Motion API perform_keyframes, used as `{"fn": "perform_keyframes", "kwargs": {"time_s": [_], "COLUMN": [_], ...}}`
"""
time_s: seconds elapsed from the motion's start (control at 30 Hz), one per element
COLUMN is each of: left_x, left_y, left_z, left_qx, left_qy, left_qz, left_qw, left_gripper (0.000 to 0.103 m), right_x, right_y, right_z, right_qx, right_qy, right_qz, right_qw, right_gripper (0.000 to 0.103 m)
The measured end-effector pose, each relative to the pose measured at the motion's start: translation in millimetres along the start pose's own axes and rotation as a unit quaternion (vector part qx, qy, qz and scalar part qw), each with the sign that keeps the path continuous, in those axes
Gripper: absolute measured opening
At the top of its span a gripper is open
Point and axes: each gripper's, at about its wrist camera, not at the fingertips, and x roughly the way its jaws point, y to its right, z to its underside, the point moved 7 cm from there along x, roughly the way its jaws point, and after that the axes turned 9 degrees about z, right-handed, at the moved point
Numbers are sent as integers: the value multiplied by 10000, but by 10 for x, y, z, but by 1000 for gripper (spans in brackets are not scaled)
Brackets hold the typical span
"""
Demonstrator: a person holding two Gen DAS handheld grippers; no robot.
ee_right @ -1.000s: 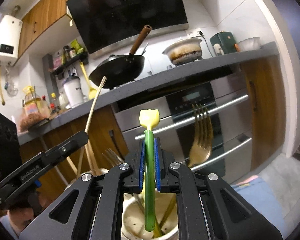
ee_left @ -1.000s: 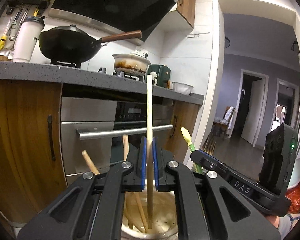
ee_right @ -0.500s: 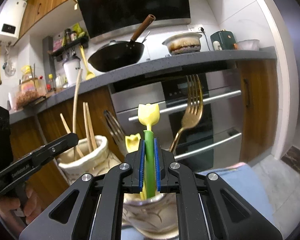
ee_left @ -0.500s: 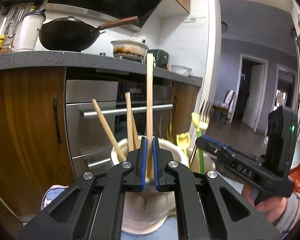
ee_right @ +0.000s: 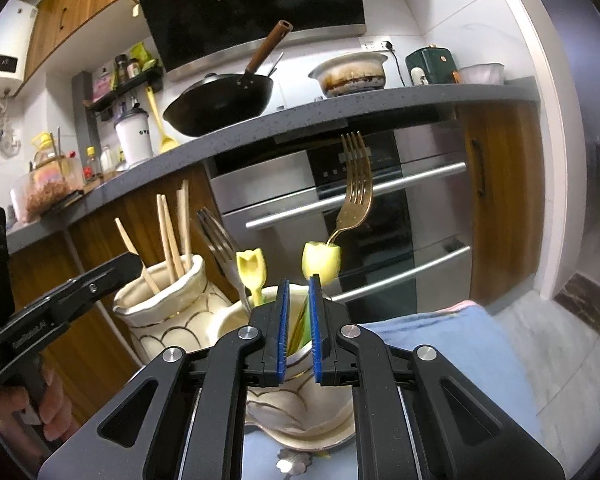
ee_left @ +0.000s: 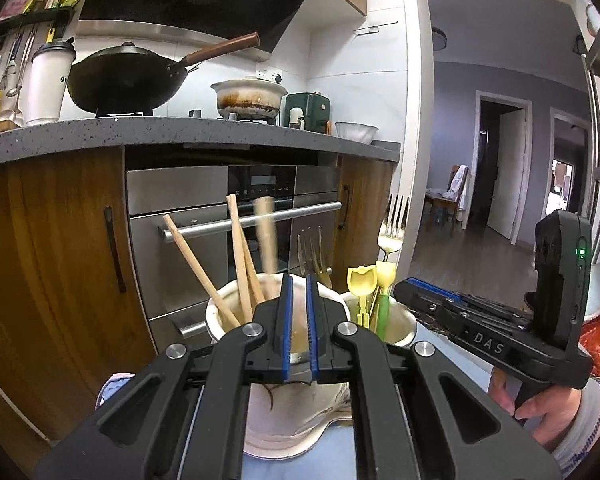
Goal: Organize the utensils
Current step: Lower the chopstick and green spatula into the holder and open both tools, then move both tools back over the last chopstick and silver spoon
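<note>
Two cream ceramic holders stand side by side on a blue cloth. The left holder has several wooden chopsticks, one blurred in motion. The right holder has forks and yellow tulip-topped green picks. My left gripper is open and empty just before the left holder. My right gripper is open and empty before the right holder, with a pick top blurred just beyond it.
A wood-fronted counter with an oven stands close behind. A wok, pot and tumbler are on it. A doorway to a room is at the right. The blue cloth covers the surface.
Both grippers opened. The left let go of its chopstick, the right its green pick; both dropped into the holders. Both grippers drew back a little.
</note>
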Motion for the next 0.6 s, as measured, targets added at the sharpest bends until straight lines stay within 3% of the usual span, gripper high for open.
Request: {"fn": "perform_keyframes", "kwargs": {"time_s": [0.13,0.17,0.2,0.37,0.43,0.6], "left_x": [-67,-85,-119,-282,-346,-473], "left_y": [21,29,38,84,87,57], "left_z": [-3,-3,2,43,76,126], "left_qx": [60,76,102,179,178,131], "left_qy": [-56,-64,-65,-66,-88,-143], "left_qz": [-60,-77,-109,-179,-216,-324], "left_qw": [9999,9999,9999,9997,9996,9993], "left_gripper": [9,14,21,32,39,54], "right_x": [-106,-144,-175,-330,-393,-568], "right_y": [28,40,49,72,73,28], "right_z": [-12,-9,-3,44,62,75], "right_qx": [48,68,73,23,-4,-92], "right_qy": [23,22,16,-59,-84,-37], "right_qz": [23,37,58,154,172,155], "right_qw": [10000,10000,10000,9999,9998,9998], "right_gripper": [26,28,32,51,69,84]}}
